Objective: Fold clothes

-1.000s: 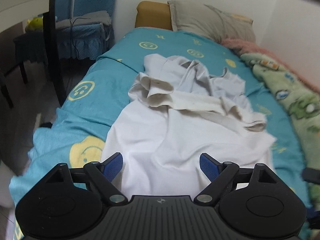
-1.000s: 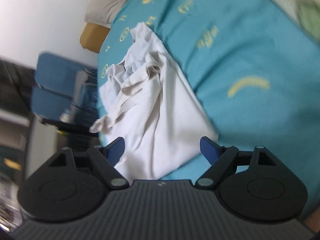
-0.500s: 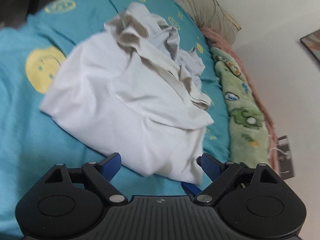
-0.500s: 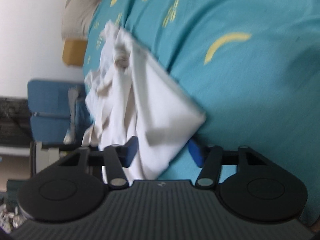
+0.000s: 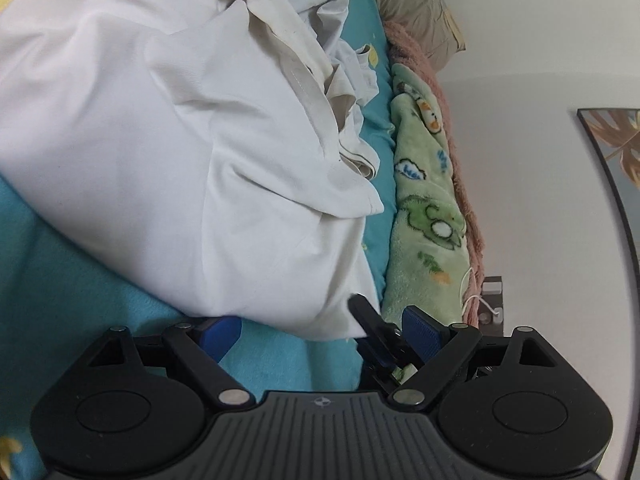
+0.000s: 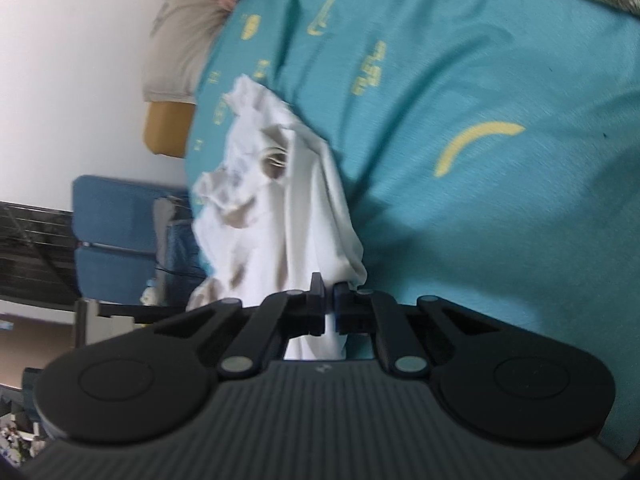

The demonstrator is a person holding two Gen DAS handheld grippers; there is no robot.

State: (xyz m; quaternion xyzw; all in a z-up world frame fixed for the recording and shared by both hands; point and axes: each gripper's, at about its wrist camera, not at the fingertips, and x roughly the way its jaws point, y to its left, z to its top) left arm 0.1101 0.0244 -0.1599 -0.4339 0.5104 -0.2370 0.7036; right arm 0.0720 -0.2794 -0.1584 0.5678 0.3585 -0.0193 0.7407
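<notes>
Hovering low over the near edge of the bed, the left gripper has its blue-padded fingers spread wide, with the near hem of the white garment lying between them and nothing clamped. Just inside its right finger, the right gripper comes in from the near right and meets the garment's near right corner. From its own wrist view, the right gripper is tilted sideways, its jaws drawn almost together and pinching that corner of the white garment, so cloth bunches and rises slightly at the pinch. The garment is a crumpled, pale shirt-like piece lying on the teal bedsheet printed with yellow smiley faces; its near half is fairly smooth with a few soft creases, while its far half is rumpled into a heap of folds with a beige-edged band showing. Its long axis runs from the near edge of the bed toward the far pillow, with the smooth hem near and the bunched part far. A green cartoon blanket lies along the garment's right side, against the wall.
</notes>
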